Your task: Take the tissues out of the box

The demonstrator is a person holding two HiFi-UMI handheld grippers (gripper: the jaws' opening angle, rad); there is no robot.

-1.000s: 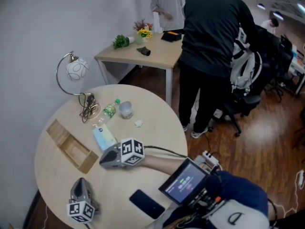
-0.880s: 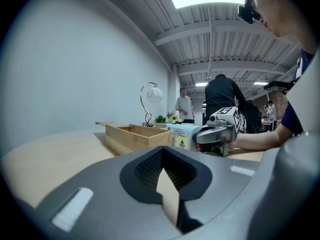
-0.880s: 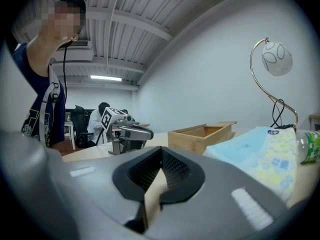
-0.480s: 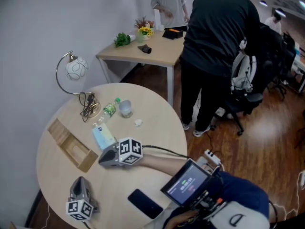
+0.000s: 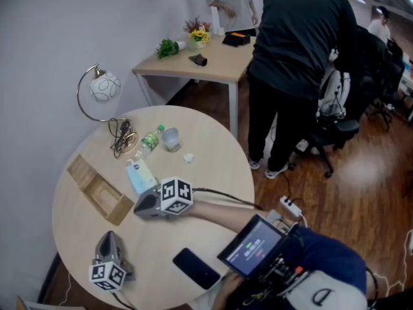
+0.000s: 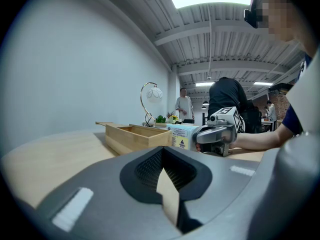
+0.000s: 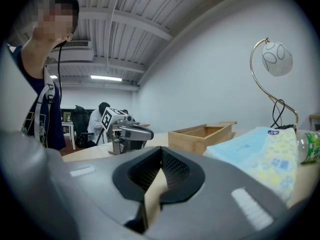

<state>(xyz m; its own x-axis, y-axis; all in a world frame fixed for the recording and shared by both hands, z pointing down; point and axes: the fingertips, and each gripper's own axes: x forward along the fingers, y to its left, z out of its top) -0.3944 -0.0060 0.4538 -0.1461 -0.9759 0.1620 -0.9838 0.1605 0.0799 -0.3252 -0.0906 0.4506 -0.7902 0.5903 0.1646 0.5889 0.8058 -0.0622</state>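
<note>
Head view | left tongs (image 5: 110, 236): closed, empty | right tongs (image 5: 137, 208): closed, empty | tissue pack (image 5: 139, 176): outside wooden box (image 5: 97, 192), just right of right tongs' tips, well ahead of left tongs

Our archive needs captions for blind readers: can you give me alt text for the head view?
Two hand-held grippers rest on a round table, jaws shut: the right gripper beside a blue tissue pack, the left gripper near the front edge. An open wooden box lies left of the pack; a lamp, bottle and cup are behind.
</note>
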